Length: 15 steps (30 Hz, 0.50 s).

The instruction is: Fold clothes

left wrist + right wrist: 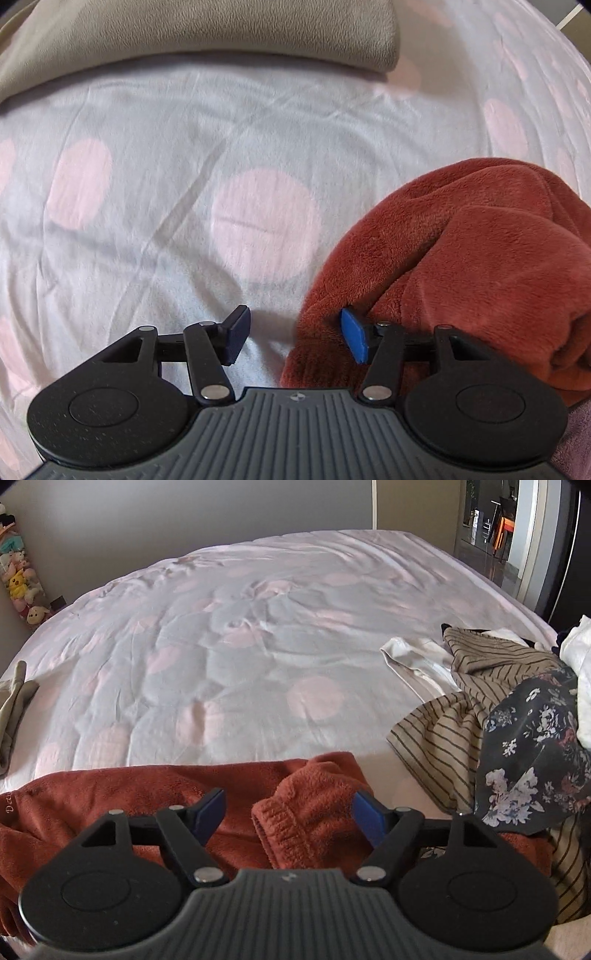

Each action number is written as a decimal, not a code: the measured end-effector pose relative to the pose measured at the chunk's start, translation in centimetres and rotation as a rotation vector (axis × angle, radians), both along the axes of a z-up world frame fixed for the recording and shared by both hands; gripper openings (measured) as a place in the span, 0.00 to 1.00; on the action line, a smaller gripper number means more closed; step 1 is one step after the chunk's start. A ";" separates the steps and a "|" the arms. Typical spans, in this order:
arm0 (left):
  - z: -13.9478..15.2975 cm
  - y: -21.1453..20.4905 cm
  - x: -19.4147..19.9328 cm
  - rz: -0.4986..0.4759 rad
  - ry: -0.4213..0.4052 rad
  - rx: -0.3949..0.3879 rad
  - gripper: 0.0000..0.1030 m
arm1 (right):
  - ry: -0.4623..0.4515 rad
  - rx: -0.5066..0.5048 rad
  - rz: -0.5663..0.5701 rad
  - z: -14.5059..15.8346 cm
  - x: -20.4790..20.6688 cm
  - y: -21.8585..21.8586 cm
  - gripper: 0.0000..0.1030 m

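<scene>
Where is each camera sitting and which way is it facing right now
Left wrist: rides on the left gripper, looks along its open fingers low over the dotted bedsheet toward a folded beige cloth; red fleece at right.
Right wrist: rides on the right gripper, faces across the bed to the wall; open fingers straddle the fleece cuff; clothes pile at right.
Shared: fleece, bedsheet.

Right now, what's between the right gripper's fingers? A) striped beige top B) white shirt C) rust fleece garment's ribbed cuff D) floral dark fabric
C: in the right wrist view the open right gripper brackets the ribbed cuff of the rust fleece garment, not clamped.
</scene>
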State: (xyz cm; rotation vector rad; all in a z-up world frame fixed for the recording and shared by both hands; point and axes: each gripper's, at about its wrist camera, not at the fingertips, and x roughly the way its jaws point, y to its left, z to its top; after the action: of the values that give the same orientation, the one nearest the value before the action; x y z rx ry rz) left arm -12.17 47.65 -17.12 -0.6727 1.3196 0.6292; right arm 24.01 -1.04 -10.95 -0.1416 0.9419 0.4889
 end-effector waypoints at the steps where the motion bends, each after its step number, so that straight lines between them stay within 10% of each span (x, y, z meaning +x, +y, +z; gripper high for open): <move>1: 0.0 -0.1 0.1 -0.005 0.005 0.008 0.53 | 0.002 -0.021 0.015 -0.7 -0.1 0.6 0.81; 9: -0.7 -0.7 0.4 0.001 0.030 0.004 0.57 | 0.096 -0.177 0.067 -5.2 0.2 2.9 0.74; 15: -1.1 -1.5 0.7 0.020 0.063 -0.055 0.52 | 0.136 -0.174 0.032 -5.6 1.1 0.9 0.37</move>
State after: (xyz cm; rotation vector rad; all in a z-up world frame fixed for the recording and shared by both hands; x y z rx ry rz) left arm -11.50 46.13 -18.17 -0.7163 1.3947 0.6368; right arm 25.07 -0.10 -16.57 -0.2840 1.1169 0.4500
